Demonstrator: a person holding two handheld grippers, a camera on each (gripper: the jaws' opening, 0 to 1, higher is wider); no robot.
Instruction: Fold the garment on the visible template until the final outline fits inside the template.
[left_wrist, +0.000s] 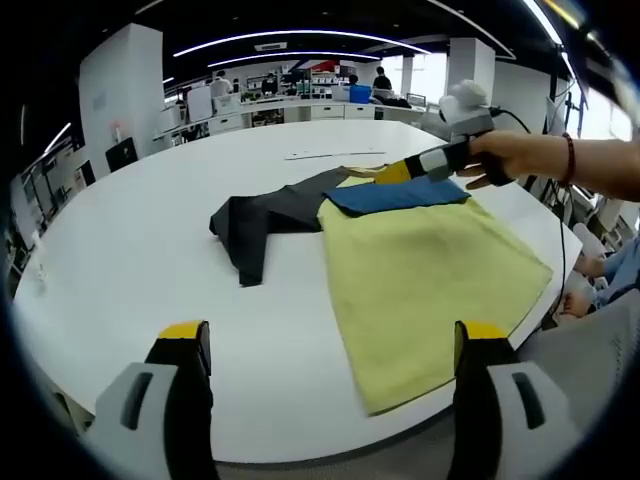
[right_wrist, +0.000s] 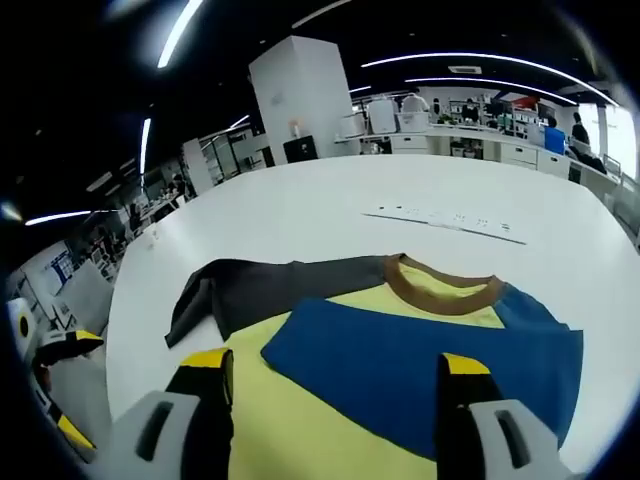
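Observation:
A shirt lies flat on the white round table (left_wrist: 150, 230). Its body is yellow (left_wrist: 420, 270), its chest panel blue (right_wrist: 400, 350), its collar brown (right_wrist: 440, 290). A dark grey sleeve (left_wrist: 260, 220) stretches out to the side. My left gripper (left_wrist: 333, 335) is open near the table's front edge, short of the shirt's hem. A hand holds my right gripper (left_wrist: 385, 173) at the collar end. In its own view the right gripper (right_wrist: 338, 365) stands open just over the blue panel, holding nothing. The left gripper (right_wrist: 62, 385) shows at that view's far left.
A thin pale strip (right_wrist: 450, 220) lies flat on the table beyond the collar. A person's arm with a wristband (left_wrist: 570, 160) reaches in from the table's right edge. Desks, a white pillar (right_wrist: 300, 100) and several people stand far behind.

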